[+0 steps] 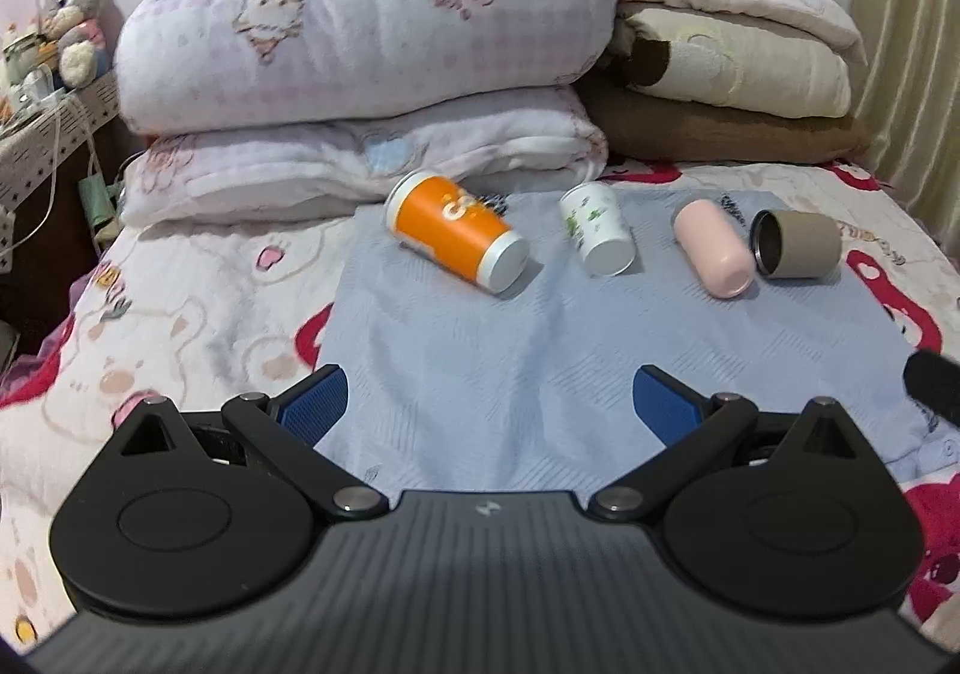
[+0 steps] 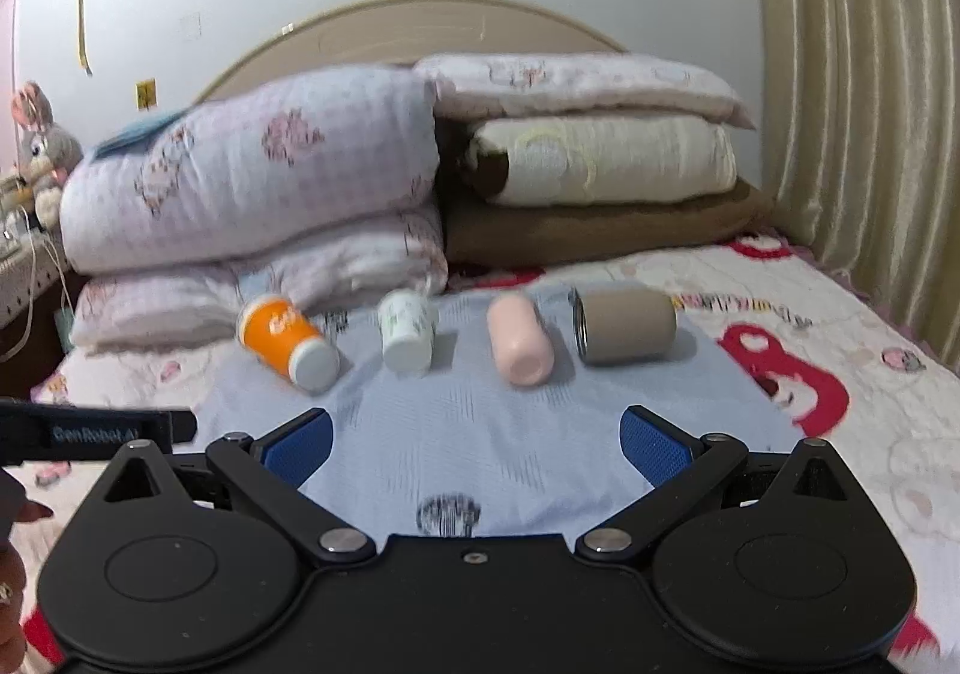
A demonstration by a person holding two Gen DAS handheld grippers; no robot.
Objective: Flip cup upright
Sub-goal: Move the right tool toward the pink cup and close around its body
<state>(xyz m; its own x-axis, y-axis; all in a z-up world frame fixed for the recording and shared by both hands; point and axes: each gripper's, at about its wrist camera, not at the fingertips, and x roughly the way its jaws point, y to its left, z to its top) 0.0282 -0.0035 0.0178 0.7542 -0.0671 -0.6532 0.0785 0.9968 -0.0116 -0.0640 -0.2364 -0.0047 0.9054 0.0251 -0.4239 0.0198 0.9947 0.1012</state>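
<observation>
Left gripper (image 1: 489, 404) sits nearest the lens, jaws spread wide, blue pads (image 1: 315, 404) bare, nothing between them; it hovers over the near part of the pale blue cloth (image 1: 480, 362). Right gripper (image 2: 474, 446) likewise: jaws apart, empty, above the same cloth, with the left unit's black body just visible at its left edge. Landmark = the blue cloth, spread on the patterned bedspread (image 1: 180, 326). Along the cloth's far edge four cups lie on their sides in a row, apart from one another except the last two, which look almost touching. From the cloth's left end: orange cup (image 1: 456, 239), base toward the cameras; white cup with green print (image 1: 597, 236), base forward; pink cup (image 1: 714, 248), closed end forward; grey-brown cup (image 1: 795, 245), dark metal-rimmed mouth turned toward the pink one. Behind the cloth's far edge: folded quilts (image 1: 360, 62) and stacked pillows. No cup stands upright yet; task judged not started. The task line does not say which cup goes first. Risks, as judgement: round bodies on soft bedding may roll when nudged by one finger; paper-like walls could crush under a hard pinch; an uprighted cup may topple on the yielding, wrinkled cloth; reaching the grey-brown cup could bump the pink neighbour.
</observation>
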